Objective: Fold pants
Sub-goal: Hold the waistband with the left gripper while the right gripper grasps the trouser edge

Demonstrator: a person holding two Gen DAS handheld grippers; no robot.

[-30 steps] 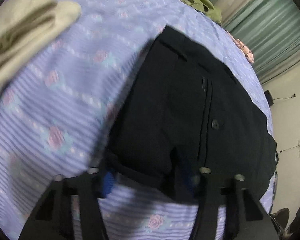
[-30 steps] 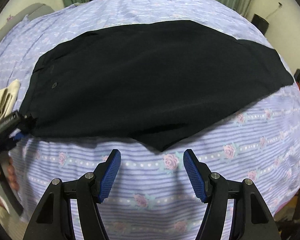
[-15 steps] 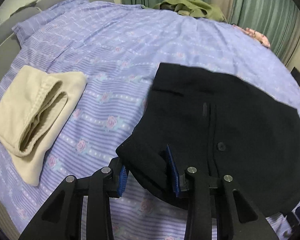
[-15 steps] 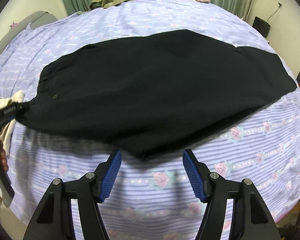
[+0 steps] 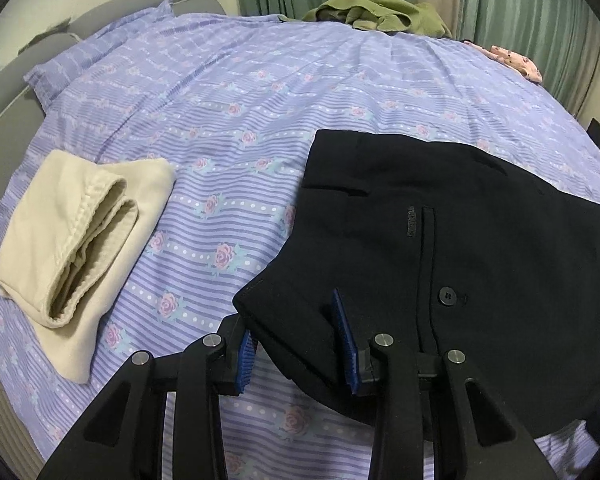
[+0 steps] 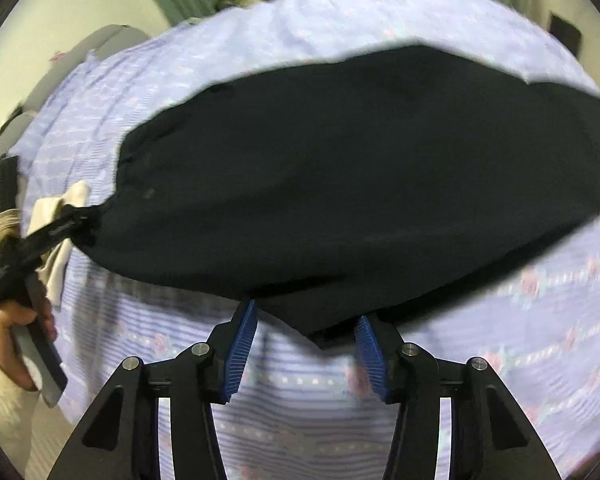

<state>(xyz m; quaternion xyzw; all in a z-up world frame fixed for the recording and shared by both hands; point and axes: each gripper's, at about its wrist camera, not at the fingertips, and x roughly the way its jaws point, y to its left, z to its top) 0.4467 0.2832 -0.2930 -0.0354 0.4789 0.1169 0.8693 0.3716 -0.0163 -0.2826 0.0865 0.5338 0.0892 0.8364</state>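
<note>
Black pants (image 5: 452, 248) lie spread flat on the bed (image 5: 236, 92), over its lavender rose-print sheet, waist end toward the left side of the bed, legs running off to the right. Back pocket with button (image 5: 447, 295) faces up near the waist.

Left gripper (image 5: 298, 344): blue-padded fingers (image 5: 245, 364) stand apart with the near waist corner of the pants between them. Corner is raised slightly off the sheet. The far pad lies against the cloth; the near pad shows a gap, so a firm clamp cannot be confirmed. In the right wrist view the same gripper (image 6: 85, 222) appears at the left end of the pants, cloth bunched at its tip, with the person's hand (image 6: 10, 338) on the handle.

Right gripper (image 6: 304, 350): fingers (image 6: 242, 350) apart, straddling the near edge of the pants about mid-length, where the crotch point juts toward the near edge of the bed. Cloth sits between the pads, not pinched. This view is motion-blurred.

Other items: folded cream garment (image 5: 80, 252) on the bed left of the pants, well apart from them. Crumpled olive garment (image 5: 376, 12) at the far edge of the bed, by the green curtains (image 5: 520, 16). Pink patterned cloth (image 5: 514, 62) near the far right corner.
</note>
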